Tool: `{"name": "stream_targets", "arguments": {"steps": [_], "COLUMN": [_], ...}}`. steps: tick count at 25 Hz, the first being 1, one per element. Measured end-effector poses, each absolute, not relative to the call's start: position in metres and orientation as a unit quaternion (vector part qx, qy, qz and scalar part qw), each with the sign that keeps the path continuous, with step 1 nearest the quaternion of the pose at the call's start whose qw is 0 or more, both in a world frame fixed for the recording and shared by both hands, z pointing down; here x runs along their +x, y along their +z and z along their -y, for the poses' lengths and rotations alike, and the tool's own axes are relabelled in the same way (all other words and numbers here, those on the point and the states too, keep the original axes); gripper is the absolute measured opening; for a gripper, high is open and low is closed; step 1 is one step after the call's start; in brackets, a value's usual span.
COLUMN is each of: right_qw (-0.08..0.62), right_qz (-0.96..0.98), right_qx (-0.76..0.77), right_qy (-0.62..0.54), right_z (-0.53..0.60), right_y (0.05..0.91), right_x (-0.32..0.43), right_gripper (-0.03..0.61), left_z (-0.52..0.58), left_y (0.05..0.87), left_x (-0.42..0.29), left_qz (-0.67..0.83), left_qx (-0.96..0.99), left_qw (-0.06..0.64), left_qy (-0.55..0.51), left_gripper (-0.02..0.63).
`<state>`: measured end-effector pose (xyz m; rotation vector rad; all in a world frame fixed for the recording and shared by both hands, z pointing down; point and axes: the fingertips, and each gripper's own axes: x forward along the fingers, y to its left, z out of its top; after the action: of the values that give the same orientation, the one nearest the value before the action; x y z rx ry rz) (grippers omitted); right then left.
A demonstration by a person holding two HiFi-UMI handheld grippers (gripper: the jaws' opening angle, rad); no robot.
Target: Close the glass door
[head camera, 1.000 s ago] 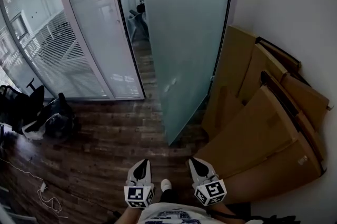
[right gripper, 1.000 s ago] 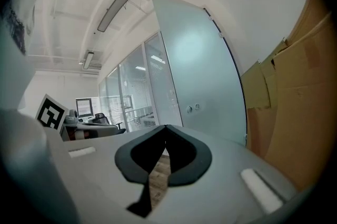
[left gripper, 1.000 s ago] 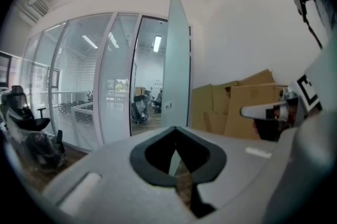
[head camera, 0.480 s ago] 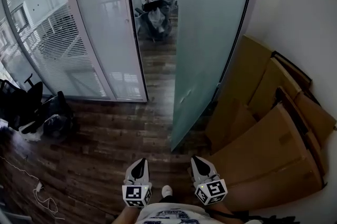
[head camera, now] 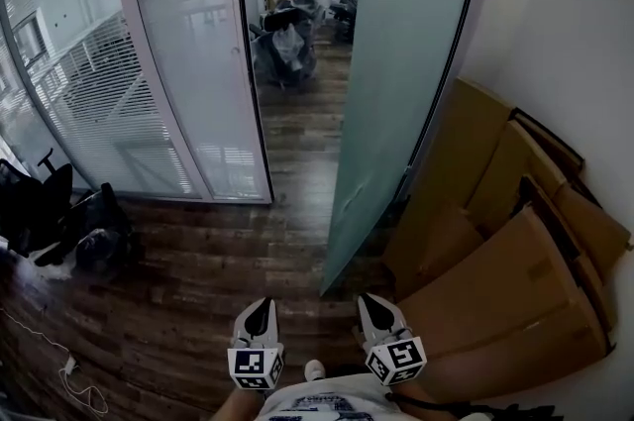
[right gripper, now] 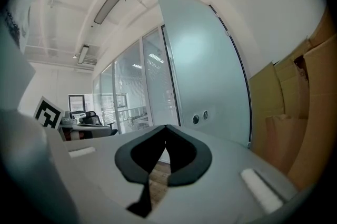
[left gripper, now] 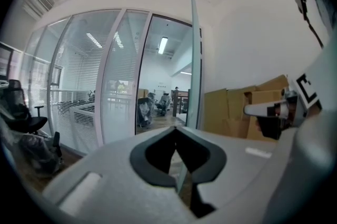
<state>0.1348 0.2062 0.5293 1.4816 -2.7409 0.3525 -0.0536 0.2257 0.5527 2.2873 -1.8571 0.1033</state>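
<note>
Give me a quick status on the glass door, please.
Left hand-held gripper and right hand-held gripper shut, empty. Glass door open, untouched. Cardboard leaning beside it.

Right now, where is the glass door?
Head view, right of centre: the glass door stands open between the doorway and the cardboard boxes leaning against the right wall, ahead of the right gripper.

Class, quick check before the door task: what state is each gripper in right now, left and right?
Left gripper: closed, holding nothing.
Right gripper: closed, holding nothing.
</note>
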Motion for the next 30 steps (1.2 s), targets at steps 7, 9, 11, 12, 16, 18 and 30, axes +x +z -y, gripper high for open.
{"name": "stream_targets", "arguments": {"steps": [7, 9, 11, 12, 16, 18, 30], "right_qw": [0.005, 0.006, 0.007, 0.007, 0.008, 0.008, 0.013], "right_qz": [0.872, 0.873, 0.873, 0.874, 0.875, 0.877, 0.881], "right_qx": [0.477, 0.475, 0.473, 0.472, 0.468, 0.464, 0.453], "right_qy": [0.11, 0.113, 0.115, 0.117, 0.123, 0.123, 0.135], "right_z": [-0.194, -0.188, -0.181, -0.177, -0.155, -0.142, -0.058], "right_y": [0.531, 0.534, 0.537, 0.538, 0.546, 0.547, 0.55], "right_x": [0.14, 0.142, 0.141, 0.14, 0.14, 0.138, 0.137], "right_gripper": [0.008, 0.008, 0.008, 0.008, 0.008, 0.008, 0.008], "left_z": [-0.219, -0.216, -0.212, -0.209, -0.19, -0.179, -0.098], "left_y": [0.555, 0.559, 0.562, 0.563, 0.567, 0.568, 0.566], "left_x": [-0.053, -0.052, -0.053, -0.053, -0.054, -0.056, -0.053], "left_qz": [0.629, 0.63, 0.632, 0.632, 0.637, 0.64, 0.644], "left_qx": [0.771, 0.769, 0.767, 0.766, 0.762, 0.759, 0.755], "left_qw": [0.099, 0.103, 0.106, 0.107, 0.108, 0.109, 0.113], "left_qy": [0.034, 0.036, 0.039, 0.041, 0.047, 0.05, 0.061], "left_gripper": [0.002, 0.002, 0.002, 0.002, 0.002, 0.002, 0.002]}}
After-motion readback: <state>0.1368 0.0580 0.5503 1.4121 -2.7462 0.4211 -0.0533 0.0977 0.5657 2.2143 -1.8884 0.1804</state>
